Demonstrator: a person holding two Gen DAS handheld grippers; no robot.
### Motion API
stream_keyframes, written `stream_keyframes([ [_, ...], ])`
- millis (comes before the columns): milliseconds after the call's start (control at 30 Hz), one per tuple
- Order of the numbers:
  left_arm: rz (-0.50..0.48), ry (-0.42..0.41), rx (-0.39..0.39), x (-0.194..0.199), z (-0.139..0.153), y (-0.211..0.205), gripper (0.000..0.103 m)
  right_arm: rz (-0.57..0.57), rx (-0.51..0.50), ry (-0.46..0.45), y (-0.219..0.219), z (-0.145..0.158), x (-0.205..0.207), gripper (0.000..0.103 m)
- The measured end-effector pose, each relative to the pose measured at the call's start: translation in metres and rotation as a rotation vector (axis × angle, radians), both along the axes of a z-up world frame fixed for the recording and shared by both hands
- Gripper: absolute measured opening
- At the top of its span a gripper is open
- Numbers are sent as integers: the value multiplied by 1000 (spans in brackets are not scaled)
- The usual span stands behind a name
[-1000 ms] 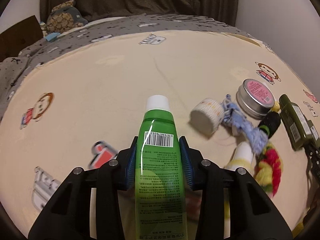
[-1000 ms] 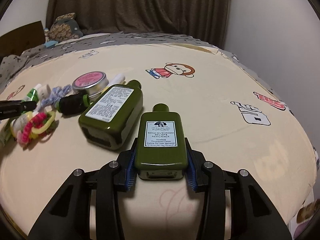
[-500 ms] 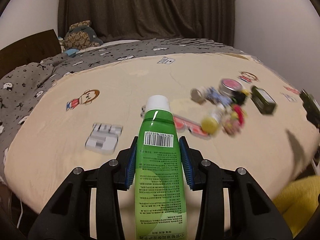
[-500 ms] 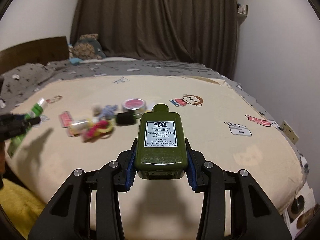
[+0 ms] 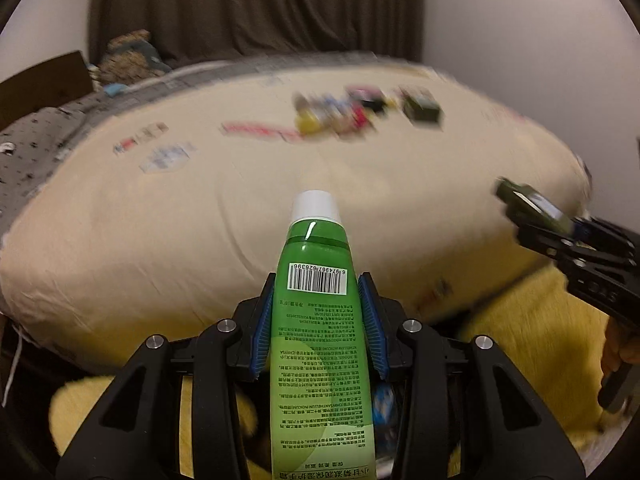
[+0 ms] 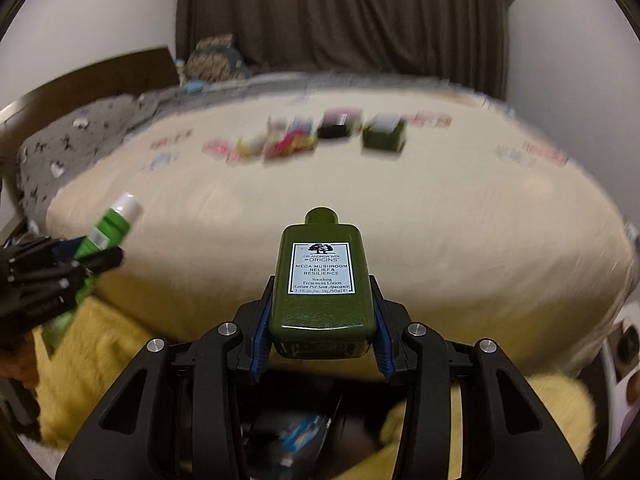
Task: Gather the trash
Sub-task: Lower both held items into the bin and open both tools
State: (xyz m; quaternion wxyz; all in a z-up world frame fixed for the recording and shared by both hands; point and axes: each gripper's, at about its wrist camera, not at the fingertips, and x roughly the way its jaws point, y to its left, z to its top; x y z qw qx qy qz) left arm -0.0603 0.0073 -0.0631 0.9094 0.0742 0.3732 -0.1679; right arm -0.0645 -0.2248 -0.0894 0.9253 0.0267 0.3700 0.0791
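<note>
My left gripper [image 5: 318, 316] is shut on a bright green tube [image 5: 320, 320] with a white cap, held off the bed's near edge. My right gripper [image 6: 322, 320] is shut on a dark green Origins lotion bottle [image 6: 322, 280]. Each gripper shows in the other's view: the right one with its bottle [image 5: 532, 204] at the right, the left one with the tube [image 6: 112, 224] at the left. Below both is a yellow fuzzy bag [image 6: 104, 344] with dark items inside [image 6: 296, 432].
The cream cartoon-print bed [image 5: 280, 200] lies ahead. A blurred cluster of small items [image 6: 296, 136] and a second dark green bottle [image 6: 384, 132] lie far back on it. A grey blanket [image 6: 80, 136] and stuffed toy [image 6: 212, 60] are at the back left.
Both grippers have pulled back from the items on the bed, carrying the tube and the bottle, and now hang past the bed's edge over the yellow bag.
</note>
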Motion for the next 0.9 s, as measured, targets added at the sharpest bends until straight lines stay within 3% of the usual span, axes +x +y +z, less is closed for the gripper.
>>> stream_keyframes([
  [167, -73, 196, -18, -4, -52, -16, 38, 57, -25, 156, 16, -45, 3, 42],
  [267, -82, 251, 6, 1, -71, -21, 38, 72, 15, 234, 21, -66, 4, 42],
  [433, -93, 358, 42, 12, -107, -26, 38, 86, 39, 287, 28, -81, 9, 42],
  [733, -108, 489, 65, 16, -149, -37, 38, 63, 73, 421, 21, -117, 22, 43],
  [900, -97, 525, 62, 15, -157, -35, 38, 76, 54, 430, 29, -120, 25, 43],
])
